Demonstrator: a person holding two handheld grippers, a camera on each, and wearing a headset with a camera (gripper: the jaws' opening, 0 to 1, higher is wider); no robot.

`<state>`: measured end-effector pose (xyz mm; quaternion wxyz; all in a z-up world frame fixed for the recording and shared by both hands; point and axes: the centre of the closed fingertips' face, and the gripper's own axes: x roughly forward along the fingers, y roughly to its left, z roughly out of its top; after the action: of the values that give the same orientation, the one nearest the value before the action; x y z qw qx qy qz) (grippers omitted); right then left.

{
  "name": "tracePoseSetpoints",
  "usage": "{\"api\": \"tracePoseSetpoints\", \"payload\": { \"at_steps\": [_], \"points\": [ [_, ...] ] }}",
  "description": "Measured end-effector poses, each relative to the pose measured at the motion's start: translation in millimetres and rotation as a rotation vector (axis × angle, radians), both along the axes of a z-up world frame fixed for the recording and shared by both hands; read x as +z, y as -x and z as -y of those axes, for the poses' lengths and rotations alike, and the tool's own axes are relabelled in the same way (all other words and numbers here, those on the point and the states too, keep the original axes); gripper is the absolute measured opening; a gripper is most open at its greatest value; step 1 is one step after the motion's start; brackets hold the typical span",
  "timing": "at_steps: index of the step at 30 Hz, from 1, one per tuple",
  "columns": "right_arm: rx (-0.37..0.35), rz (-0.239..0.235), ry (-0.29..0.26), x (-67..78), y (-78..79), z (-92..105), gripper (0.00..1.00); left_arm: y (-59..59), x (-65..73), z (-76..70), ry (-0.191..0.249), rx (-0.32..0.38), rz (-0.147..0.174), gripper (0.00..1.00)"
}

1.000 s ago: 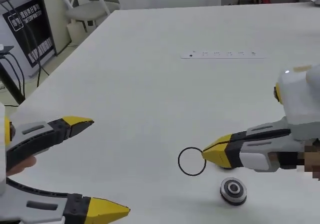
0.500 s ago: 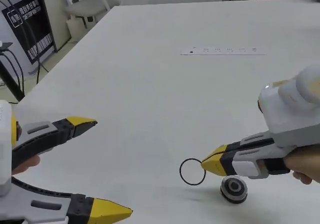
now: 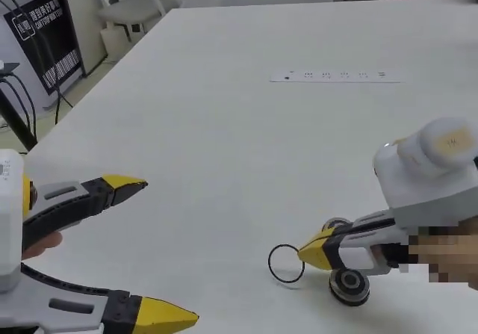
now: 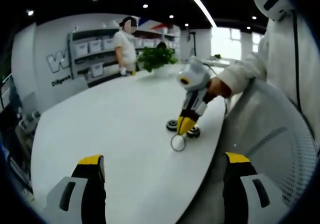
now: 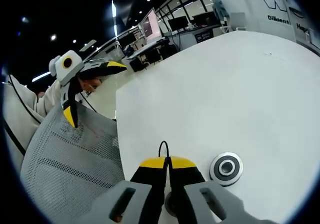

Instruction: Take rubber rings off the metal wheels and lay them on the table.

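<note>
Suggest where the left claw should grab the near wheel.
Probably across its outer rim, from above: the near wheel lies flat, so only the rim offers opposing sides. Come from the near side; the right claw, shut on the ring, lies just beyond it.

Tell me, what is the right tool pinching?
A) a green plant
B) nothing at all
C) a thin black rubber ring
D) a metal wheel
C: the right tool has its jaws shut on the edge of the rubber ring, while a metal wheel sits apart from the ring on the table.
</note>
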<state>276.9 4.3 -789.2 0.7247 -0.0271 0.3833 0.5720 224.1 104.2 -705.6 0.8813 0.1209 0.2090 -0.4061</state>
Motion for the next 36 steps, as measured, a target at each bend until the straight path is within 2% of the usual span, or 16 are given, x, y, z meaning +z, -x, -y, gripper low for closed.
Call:
{"api": "tracePoseSetpoints", "payload": {
  "at_steps": [5, 22, 29, 36],
  "points": [
    [-0.018, -0.014, -0.001, -2.5, -1.2, -2.2, 0.00, 2.0, -2.9, 0.7, -0.009, -0.012, -0.011, 1.00],
    [-0.030, 0.033, 0.044, -13.9, -6.6, 1.5, 0.02, 4.8, -8.4, 3.5, -0.036, -0.033, -0.032, 0.98],
    [-0.021, 0.048, 0.045, -12.1, -8.0, 1.8, 0.03, 5.2, -10.2, 2.6, -0.041, -0.034, -0.038, 0.98],
    [-0.014, 0.110, 0.050, -4.7, -13.3, 5.1, 0.04, 4.2, -11.6, 0.1, -0.041, -0.030, -0.040, 0.98]
  ]
}}
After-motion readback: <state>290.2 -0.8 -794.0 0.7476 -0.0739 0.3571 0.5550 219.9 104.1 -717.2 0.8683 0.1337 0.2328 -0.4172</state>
